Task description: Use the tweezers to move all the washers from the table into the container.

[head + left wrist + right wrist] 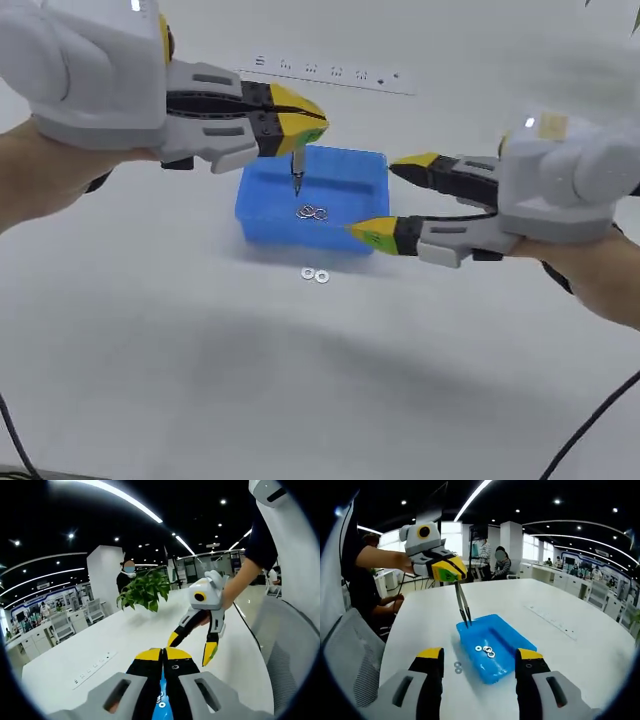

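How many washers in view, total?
5. Three small silver metal washers lie clustered inside the blue plastic container; two more washers sit side by side on the white table beside it.

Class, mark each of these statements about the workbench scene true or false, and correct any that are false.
1. The left gripper is shut on the tweezers. True.
2. The blue container is empty. False: three washers lie inside it.
3. Two loose washers lie on the table beside the container. True.
4. The right gripper grips a washer. False: its jaws stand open, holding nothing.
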The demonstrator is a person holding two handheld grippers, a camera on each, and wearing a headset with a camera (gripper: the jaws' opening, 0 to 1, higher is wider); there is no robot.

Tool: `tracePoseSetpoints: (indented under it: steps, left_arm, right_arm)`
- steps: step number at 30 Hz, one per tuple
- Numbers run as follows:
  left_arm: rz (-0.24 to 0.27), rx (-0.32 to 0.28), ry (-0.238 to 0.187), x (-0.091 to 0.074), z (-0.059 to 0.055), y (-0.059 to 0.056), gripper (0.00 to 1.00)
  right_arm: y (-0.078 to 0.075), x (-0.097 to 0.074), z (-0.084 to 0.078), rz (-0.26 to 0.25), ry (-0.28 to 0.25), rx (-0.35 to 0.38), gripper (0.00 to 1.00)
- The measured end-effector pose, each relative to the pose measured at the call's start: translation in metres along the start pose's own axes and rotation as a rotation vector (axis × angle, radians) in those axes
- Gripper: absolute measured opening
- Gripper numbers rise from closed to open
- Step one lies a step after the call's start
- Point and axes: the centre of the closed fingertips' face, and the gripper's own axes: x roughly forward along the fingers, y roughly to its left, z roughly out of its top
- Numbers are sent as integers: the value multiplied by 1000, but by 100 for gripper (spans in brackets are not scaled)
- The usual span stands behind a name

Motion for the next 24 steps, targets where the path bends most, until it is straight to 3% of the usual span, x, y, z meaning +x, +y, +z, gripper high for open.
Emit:
tracePoseSetpoints:
  steps: [3,7,15,24]
  left_arm:
    - [2,-4,-5,-5,-1,-6,4]
    - [-11,-15,-45,-9,4,-20,4]
    - [-22,-26,-50,2,0,-45,4]
    - [-54,-76,-38,17,-21,-62,4]
  right_arm:
    - [0,-12,-9,-22,3,31,63]
    - [5,-28,-16,-35,11,52,67]
    - [7,-47,-29,-74,21,54,74]
    - [14,-55,-46,-47,58,61,87]
